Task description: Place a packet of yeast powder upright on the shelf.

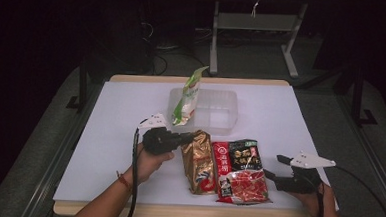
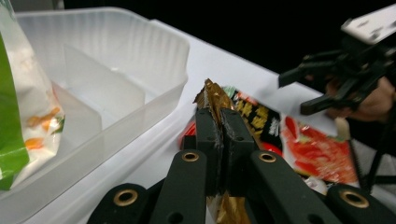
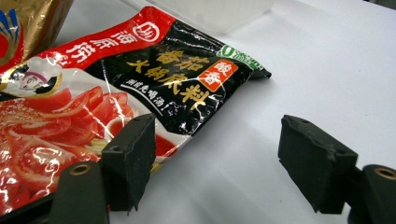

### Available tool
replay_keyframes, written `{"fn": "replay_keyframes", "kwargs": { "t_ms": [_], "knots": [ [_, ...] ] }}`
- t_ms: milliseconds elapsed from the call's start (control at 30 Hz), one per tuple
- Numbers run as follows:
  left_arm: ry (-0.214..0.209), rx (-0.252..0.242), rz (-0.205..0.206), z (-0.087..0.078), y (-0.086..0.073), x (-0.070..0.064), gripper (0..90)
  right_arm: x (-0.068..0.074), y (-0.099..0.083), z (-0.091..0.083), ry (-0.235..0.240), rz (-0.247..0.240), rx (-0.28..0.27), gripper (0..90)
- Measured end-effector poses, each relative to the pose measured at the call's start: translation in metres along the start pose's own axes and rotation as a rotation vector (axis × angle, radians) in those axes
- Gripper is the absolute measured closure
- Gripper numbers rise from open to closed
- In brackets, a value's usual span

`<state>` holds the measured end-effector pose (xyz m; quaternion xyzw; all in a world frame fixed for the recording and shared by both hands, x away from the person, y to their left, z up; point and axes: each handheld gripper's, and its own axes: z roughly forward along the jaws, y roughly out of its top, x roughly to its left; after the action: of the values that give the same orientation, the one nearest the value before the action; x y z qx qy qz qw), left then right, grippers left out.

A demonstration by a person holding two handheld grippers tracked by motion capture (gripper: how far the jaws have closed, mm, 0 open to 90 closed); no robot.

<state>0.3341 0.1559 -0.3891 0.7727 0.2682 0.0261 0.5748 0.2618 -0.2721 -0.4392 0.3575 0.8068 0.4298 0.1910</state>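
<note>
Here, left gripper [image 2: 219, 123] clenched on the top edge of the gold packet [image 1: 199, 161], lying on the white surface [image 1: 290, 118] beside the red packet [image 1: 240, 171]; right gripper [image 3: 217, 158] released, jaws apart.

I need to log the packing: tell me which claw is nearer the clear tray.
Left. The left claw, shut on the gold packet, sits just before the clear tray; the right claw waits farther off beside the red packet.

A high camera looks down over my tabletop [image 1: 280, 123]; my two close cameras ride behind my jaws, both catching the red hotpot packet [image 3: 116, 93].
</note>
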Motion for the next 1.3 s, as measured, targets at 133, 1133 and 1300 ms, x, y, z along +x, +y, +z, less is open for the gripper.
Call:
{"fn": "replay_keyframes", "kwargs": {
  "t_ms": [133, 1133, 1300],
  "knots": [
    [-0.024, -0.024, 0.025, -0.006, 0.008, -0.01, 88.1, -0.001, -0.001, 0.0, -0.001, 0.003, 0.006, 27.5],
    [-0.075, -0.182, -0.001, -0.032, 0.028, -0.025, 88.5, -0.003, -0.002, 0.0, -0.008, 0.018, 0.007, 27.7],
    [-0.046, -0.229, -0.027, -0.033, 0.034, -0.024, 88.4, -0.003, -0.002, 0.0, -0.011, 0.021, 0.004, 27.8]
  ]
}}
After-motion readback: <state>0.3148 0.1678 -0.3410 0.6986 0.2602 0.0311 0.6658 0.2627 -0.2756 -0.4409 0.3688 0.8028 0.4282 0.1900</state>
